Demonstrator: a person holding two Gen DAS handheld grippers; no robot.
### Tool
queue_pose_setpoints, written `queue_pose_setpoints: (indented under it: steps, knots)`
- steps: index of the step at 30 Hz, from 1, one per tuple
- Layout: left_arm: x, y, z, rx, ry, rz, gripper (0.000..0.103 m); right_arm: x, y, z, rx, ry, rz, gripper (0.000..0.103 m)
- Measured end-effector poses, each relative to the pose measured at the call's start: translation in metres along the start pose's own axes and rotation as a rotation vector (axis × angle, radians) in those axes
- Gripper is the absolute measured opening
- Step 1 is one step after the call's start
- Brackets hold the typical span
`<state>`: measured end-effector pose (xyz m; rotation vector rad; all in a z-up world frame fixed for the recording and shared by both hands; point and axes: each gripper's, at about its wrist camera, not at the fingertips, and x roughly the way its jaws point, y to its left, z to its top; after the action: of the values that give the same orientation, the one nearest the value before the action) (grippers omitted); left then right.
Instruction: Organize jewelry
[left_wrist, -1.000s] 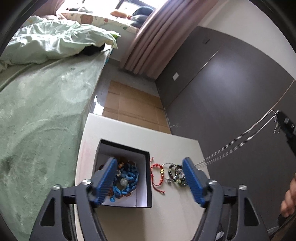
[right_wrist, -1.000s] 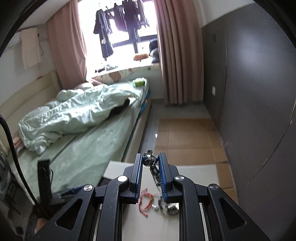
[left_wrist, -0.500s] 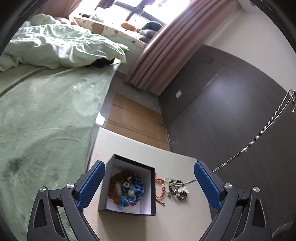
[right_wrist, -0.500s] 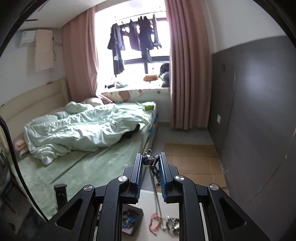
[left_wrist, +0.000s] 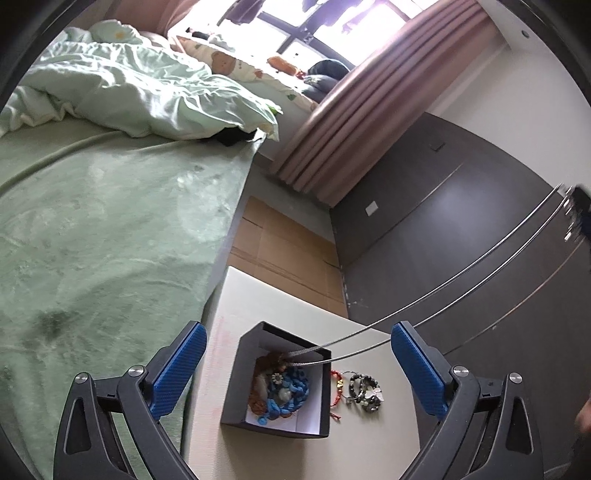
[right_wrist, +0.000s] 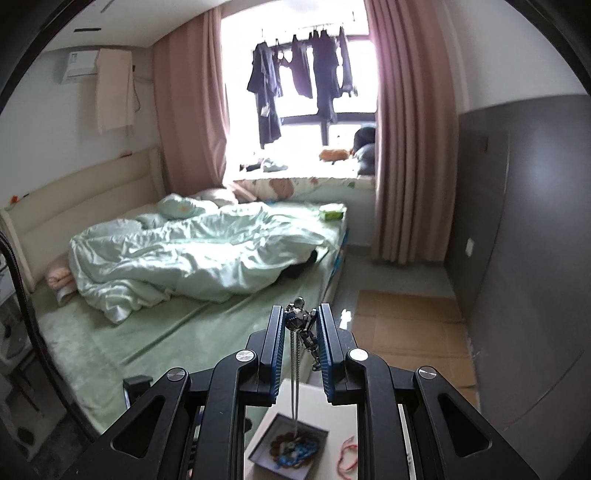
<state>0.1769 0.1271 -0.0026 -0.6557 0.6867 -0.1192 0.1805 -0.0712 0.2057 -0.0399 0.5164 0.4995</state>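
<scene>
A black jewelry box (left_wrist: 240, 384) with a white lining stands on the small table (left_wrist: 236, 295) and holds blue and brown bead strings (left_wrist: 288, 387). My right gripper (right_wrist: 301, 323) is shut on the pendant of a silver chain necklace (right_wrist: 295, 373), held high. The chain (left_wrist: 461, 299) hangs down and its lower end reaches into the box (right_wrist: 317, 432). My left gripper (left_wrist: 295, 365) is open and empty, its fingers either side of the box. A red cord bracelet (left_wrist: 335, 387) and a dark bead bracelet (left_wrist: 364, 387) lie right of the box.
A bed (left_wrist: 92, 221) with a green cover and a rumpled quilt borders the table's left side. A dark wall (left_wrist: 480, 258) and cardboard on the floor (left_wrist: 288, 251) lie beyond. A hand edge shows at the far right (left_wrist: 583, 417).
My right gripper has risen and carried the necklace leftward; its lower end has moved off the table beside the bracelets into the box. My left gripper has drawn back and stays open.
</scene>
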Motion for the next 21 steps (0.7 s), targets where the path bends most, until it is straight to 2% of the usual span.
queue_pose_setpoints:
  steps: [8, 15, 16, 18, 21]
  knots:
    - [0.002, 0.006, 0.0, -0.014, 0.013, 0.017, 0.1, 0.054, -0.006, -0.047, 0.069, 0.128, 0.071, 0.019]
    - [0.008, 0.005, -0.003, -0.006, 0.039, 0.037, 0.1, 0.084, -0.02, -0.085, 0.151, 0.227, 0.138, 0.02]
    - [0.009, 0.004, -0.003, -0.004, 0.041, 0.039, 0.1, 0.087, -0.022, -0.089, 0.161, 0.241, 0.15, 0.023]
    - [0.01, 0.002, -0.004, 0.009, 0.046, 0.045, 0.1, 0.089, -0.028, -0.097, 0.185, 0.254, 0.167, 0.05]
    - [0.014, -0.003, -0.006, 0.03, 0.058, 0.051, 0.1, 0.084, -0.041, -0.105, 0.206, 0.237, 0.153, 0.055]
